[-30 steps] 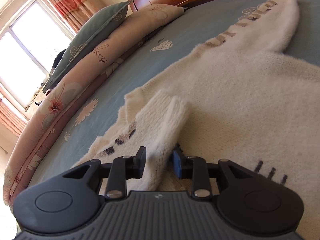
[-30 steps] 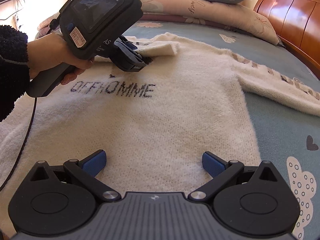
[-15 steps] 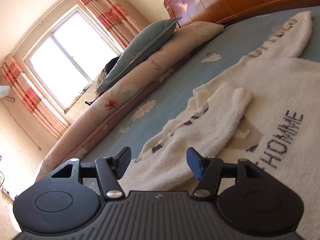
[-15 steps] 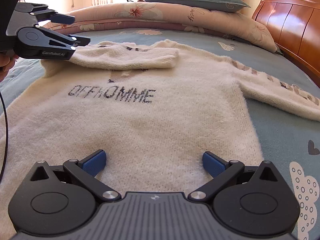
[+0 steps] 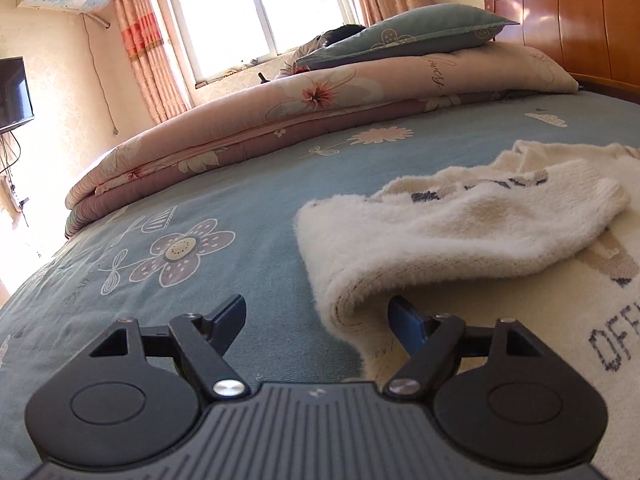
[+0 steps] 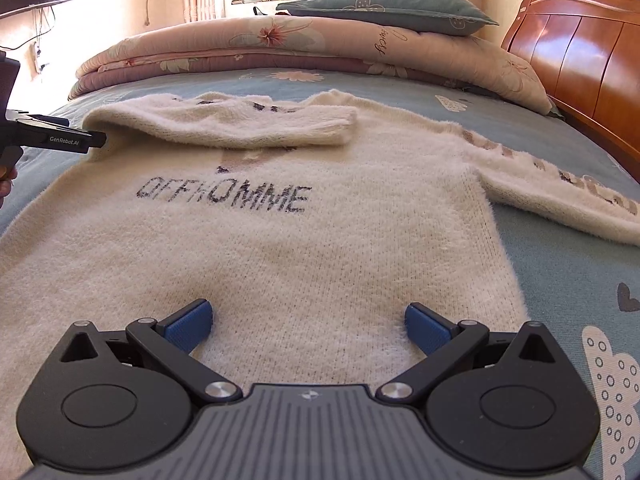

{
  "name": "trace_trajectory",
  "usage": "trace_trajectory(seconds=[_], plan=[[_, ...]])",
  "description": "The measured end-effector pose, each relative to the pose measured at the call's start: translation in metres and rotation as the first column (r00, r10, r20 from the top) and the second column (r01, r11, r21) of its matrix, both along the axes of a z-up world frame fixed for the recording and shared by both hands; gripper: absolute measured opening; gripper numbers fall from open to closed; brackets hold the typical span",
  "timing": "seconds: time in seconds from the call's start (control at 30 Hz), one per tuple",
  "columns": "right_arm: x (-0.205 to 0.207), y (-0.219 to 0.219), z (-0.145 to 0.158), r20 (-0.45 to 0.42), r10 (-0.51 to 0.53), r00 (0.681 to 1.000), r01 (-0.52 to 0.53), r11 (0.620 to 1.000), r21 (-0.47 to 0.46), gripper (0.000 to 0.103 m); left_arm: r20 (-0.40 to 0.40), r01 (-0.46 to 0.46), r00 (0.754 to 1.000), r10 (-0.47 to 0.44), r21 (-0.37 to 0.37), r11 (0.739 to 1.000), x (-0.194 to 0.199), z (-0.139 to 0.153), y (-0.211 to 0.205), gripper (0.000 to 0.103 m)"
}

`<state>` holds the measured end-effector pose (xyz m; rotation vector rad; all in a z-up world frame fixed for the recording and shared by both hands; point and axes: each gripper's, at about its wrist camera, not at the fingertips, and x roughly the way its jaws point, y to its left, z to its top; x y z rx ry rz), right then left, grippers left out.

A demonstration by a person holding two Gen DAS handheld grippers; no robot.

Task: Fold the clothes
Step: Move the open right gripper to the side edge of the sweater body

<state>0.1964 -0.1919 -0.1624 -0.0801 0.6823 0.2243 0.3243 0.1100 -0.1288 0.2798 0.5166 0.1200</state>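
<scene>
Right wrist view: sweater lengthwise, collar far, sleeve folded crosswise.

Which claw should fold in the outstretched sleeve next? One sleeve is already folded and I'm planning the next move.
Right. The outstretched sleeve lies on the right claw's side; that claw is open and empty. The left claw sits across the sweater by the folded sleeve.

Cream sweater, dark lettering; blue flowered bedsheet.
</scene>
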Motion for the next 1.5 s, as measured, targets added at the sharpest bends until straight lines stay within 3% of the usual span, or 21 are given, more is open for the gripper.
trace_trajectory(seconds=[0.27,0.43,0.53,0.6,0.7,0.77,0.9,1.07,1.2,1.3,1.4,1.43,1.5], plan=[[-0.001,-0.001,-0.002,0.02,-0.003,1.0,0.003,1.0,0.01,0.103,-0.052,-0.033,0.998,0.033,-0.004,0.999,0.008,-0.012,0.013,0.081],[0.005,0.003,0.004,-0.033,-0.027,0.999,0.027,1.0,0.0,0.103,-0.058,-0.001,0.998,0.002,0.02,1.0,0.008,-0.017,0.016,0.081],[0.011,0.007,0.012,-0.091,-0.044,0.995,0.043,0.999,-0.006,0.103,-0.07,0.008,0.998,-0.008,-0.011,1.0,0.009,-0.015,0.022,0.081],[0.021,0.008,0.026,-0.131,-0.028,0.991,0.035,0.998,0.053,0.103,-0.081,0.007,0.997,-0.01,-0.043,0.999,0.011,-0.014,0.027,0.081],[0.045,0.007,0.055,-0.137,0.008,0.991,0.022,0.975,0.221,0.101,-0.086,-0.002,0.996,-0.003,-0.068,0.998,0.011,-0.014,0.029,0.081],[0.066,0.007,0.071,-0.149,0.025,0.988,0.024,0.948,0.316,0.093,-0.086,-0.01,0.996,0.004,-0.071,0.997,0.011,-0.015,0.028,0.081],[0.127,0.002,0.068,-0.226,0.009,0.974,0.104,0.867,0.486,0.076,-0.091,-0.035,0.995,0.028,-0.077,0.996,0.012,-0.015,0.026,0.081],[0.195,-0.017,0.016,-0.409,-0.106,0.907,0.358,0.707,0.611,0.067,-0.104,-0.043,0.994,0.032,-0.101,0.994,0.014,-0.014,0.029,0.081],[0.21,-0.023,-0.005,-0.38,-0.16,0.911,0.394,0.609,0.688,0.065,-0.115,-0.047,0.993,0.03,-0.139,0.989,0.017,-0.014,0.034,0.083],[0.216,-0.017,-0.008,-0.347,-0.198,0.917,0.392,0.615,0.684,0.063,-0.119,-0.054,0.992,0.036,-0.154,0.987,0.017,-0.015,0.036,0.085],[0.218,-0.01,-0.003,-0.342,-0.241,0.909,0.41,0.671,0.617,0.034,-0.118,-0.055,0.992,0.037,-0.149,0.987,0.017,-0.015,0.035,0.086],[0.218,-0.01,-0.002,-0.341,-0.246,0.907,0.413,0.68,0.606,0.018,-0.118,-0.056,0.992,0.039,-0.149,0.987,0.017,-0.015,0.035,0.086],[0.217,-0.014,0.0,-0.345,-0.251,0.904,0.419,0.677,0.605,0.01,-0.117,-0.058,0.992,0.041,-0.147,0.987,0.017,-0.014,0.035,0.086]])
